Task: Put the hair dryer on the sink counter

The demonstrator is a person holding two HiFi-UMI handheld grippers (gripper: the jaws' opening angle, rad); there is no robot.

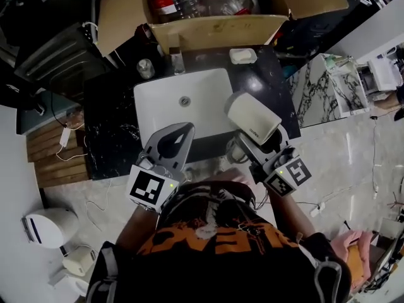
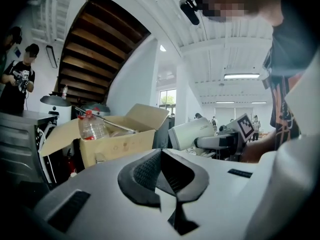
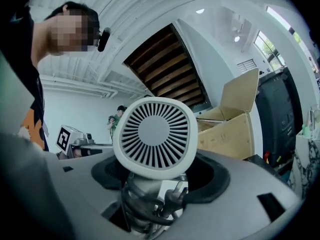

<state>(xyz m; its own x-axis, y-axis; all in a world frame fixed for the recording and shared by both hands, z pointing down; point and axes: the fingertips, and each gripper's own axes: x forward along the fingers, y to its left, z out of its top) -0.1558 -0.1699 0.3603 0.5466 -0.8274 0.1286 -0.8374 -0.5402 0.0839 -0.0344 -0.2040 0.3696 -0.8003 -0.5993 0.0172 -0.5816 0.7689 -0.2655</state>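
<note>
Right hand-held gripper [image 1: 243, 149] grasps hair dryer [image 1: 254, 118] handle over sink [image 1: 151, 106] rim; only its own view shows grille [image 3: 154, 134], plug [image 3: 172, 200]; left hand-held gripper [image 2: 161, 156] clenched, empty.

this is looking like a mock bathroom set up in an open studio hall: beyond the fingers [image 1: 173, 142] a white basin [image 1: 189, 115] is sitting in a black marble table [image 1: 107, 131], a cardboard box [image 1: 218, 31] behind it, wooden stairs [image 2: 100, 59] rising overhead.
</note>
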